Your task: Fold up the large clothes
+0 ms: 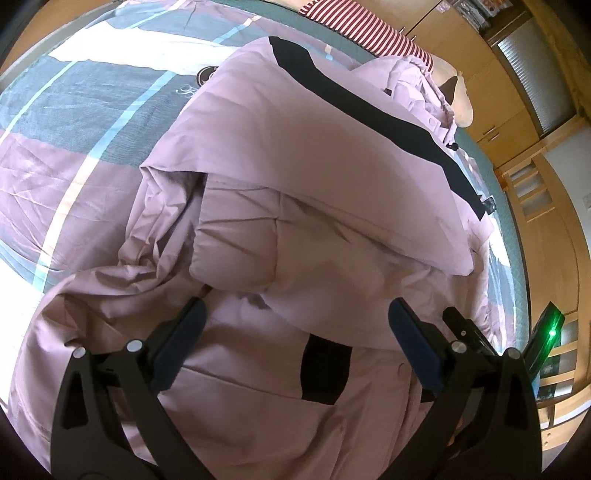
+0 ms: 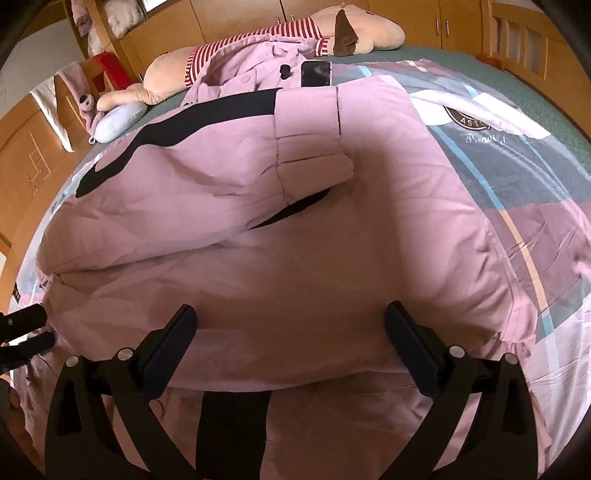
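A large pink padded jacket (image 1: pixel 295 177) with black stripes lies on the bed, its sleeves folded across the body. It also fills the right wrist view (image 2: pixel 295 240). My left gripper (image 1: pixel 295 314) is open and empty, its jaws wide apart just above the jacket's lower part. My right gripper (image 2: pixel 290 317) is open and empty, hovering over the jacket's hem end. The right gripper's tip shows at the right edge of the left wrist view (image 1: pixel 465 328). The left gripper's tips show at the left edge of the right wrist view (image 2: pixel 26 328).
The jacket lies on a patterned grey, pink and white bedsheet (image 1: pixel 74 122). A plush toy in a red striped shirt (image 2: pixel 258 33) lies at the head of the bed. A dark phone (image 2: pixel 316 73) rests near the jacket's collar. Wooden cabinets (image 2: pixel 406 14) line the walls.
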A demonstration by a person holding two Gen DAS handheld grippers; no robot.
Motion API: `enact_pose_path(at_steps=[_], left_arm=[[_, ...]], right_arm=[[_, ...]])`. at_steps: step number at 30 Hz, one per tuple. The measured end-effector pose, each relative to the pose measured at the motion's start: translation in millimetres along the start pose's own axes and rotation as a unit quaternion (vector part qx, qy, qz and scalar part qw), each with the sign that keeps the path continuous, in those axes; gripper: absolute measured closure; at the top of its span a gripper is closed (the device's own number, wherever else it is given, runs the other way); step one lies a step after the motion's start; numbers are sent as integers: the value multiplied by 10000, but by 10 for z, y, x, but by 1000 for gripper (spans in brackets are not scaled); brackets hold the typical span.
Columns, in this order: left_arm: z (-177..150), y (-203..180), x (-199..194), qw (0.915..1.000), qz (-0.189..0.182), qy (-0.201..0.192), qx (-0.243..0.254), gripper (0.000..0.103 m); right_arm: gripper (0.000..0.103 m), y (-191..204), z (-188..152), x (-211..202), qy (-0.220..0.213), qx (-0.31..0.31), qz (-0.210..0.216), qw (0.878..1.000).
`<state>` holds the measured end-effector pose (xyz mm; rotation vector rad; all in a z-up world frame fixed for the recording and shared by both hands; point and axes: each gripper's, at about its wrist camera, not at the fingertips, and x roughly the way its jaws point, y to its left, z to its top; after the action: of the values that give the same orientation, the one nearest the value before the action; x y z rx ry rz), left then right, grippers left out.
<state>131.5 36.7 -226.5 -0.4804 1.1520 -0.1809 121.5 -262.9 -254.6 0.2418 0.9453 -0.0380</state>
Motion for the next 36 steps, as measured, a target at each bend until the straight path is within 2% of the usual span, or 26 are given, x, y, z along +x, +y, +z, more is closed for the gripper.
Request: enact_pose_path(at_steps=[19, 22, 25, 30, 36], left_arm=[[-12, -16, 34, 10000, 60, 22, 42, 2], [-12, -18, 32, 10000, 58, 20, 41, 2], [-14, -12, 37, 10000, 45, 29, 32, 2], [-16, -15, 51, 9999, 73, 48, 59, 2], [-21, -30, 66, 9999, 117, 61, 95, 2]], right_arm=[[1, 17, -6, 2, 17, -65, -65, 10000], [1, -49, 35, -22, 56, 87, 25, 9999], [1, -214, 99, -99, -79, 488, -97, 9987], [1, -526, 174, -245, -313, 1220, -31, 9920], [1, -511, 169, -211, -234, 1125, -155, 9933]])
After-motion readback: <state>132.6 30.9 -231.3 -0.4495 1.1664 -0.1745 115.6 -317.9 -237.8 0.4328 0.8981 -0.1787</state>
